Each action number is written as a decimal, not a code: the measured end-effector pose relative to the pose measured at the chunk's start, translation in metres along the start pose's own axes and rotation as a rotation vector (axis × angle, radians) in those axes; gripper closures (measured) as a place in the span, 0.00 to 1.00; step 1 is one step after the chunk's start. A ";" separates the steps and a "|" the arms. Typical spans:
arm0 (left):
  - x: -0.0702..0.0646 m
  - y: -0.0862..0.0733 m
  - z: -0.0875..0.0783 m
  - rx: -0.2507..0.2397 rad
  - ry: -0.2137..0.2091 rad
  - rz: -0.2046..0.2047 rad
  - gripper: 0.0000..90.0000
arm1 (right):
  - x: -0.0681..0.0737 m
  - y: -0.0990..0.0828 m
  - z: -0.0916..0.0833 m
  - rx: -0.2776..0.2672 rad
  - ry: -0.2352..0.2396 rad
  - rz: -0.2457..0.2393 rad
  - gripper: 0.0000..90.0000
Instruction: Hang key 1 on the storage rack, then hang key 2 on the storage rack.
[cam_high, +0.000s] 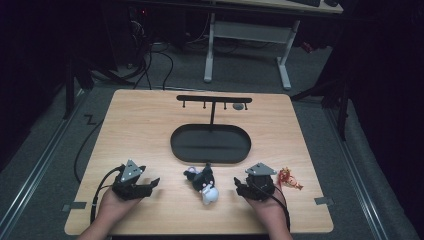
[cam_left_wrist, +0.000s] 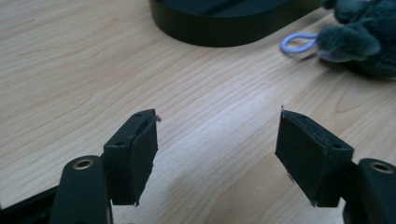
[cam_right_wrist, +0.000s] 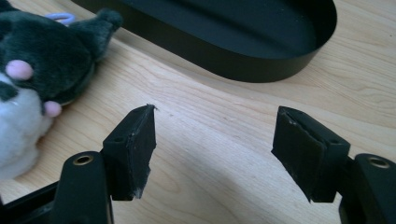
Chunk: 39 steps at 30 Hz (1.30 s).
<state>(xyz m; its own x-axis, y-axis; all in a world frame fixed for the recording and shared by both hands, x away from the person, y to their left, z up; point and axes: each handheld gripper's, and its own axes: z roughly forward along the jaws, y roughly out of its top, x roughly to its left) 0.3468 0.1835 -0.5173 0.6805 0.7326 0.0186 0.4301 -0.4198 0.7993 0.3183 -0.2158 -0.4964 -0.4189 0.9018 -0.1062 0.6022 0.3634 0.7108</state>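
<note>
A black and white plush toy (cam_high: 204, 183) with a pale purple loop lies on the wooden table (cam_high: 150, 125) between my two grippers. In the right gripper view the plush toy (cam_right_wrist: 37, 79) is at the left, clear of the jaws. My left gripper (cam_high: 150, 186) rests at the front left, open over bare wood (cam_left_wrist: 217, 149). My right gripper (cam_high: 240, 187) sits at the front right, open with nothing between its pads (cam_right_wrist: 217, 149). A black oval tray (cam_high: 210, 143) with a T-shaped hook stand (cam_high: 214, 100) lies behind the toy.
A small red and gold charm (cam_high: 288, 178) lies on the table just right of my right gripper. A small grey item (cam_high: 239, 106) hangs or lies near the stand's right end. A white desk frame (cam_high: 247, 45) and cables are on the floor beyond the table.
</note>
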 end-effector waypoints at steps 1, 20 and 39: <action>-0.002 0.001 0.000 -0.006 -0.003 0.004 0.33 | 0.002 0.001 0.000 0.002 0.001 -0.003 0.34; -0.007 0.009 0.006 -0.008 -0.032 0.064 0.33 | 0.010 0.002 0.001 0.123 -0.010 -0.056 0.48; -0.010 0.012 0.006 -0.007 -0.065 0.084 0.34 | -0.012 0.001 -0.012 0.328 0.039 -0.001 0.31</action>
<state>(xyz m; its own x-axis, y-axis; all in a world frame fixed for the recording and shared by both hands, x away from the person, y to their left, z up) 0.3491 0.1680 -0.5119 0.7511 0.6585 0.0473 0.3655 -0.4744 0.8009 0.3158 -0.2290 -0.4858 -0.4412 0.8942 -0.0754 0.7861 0.4256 0.4482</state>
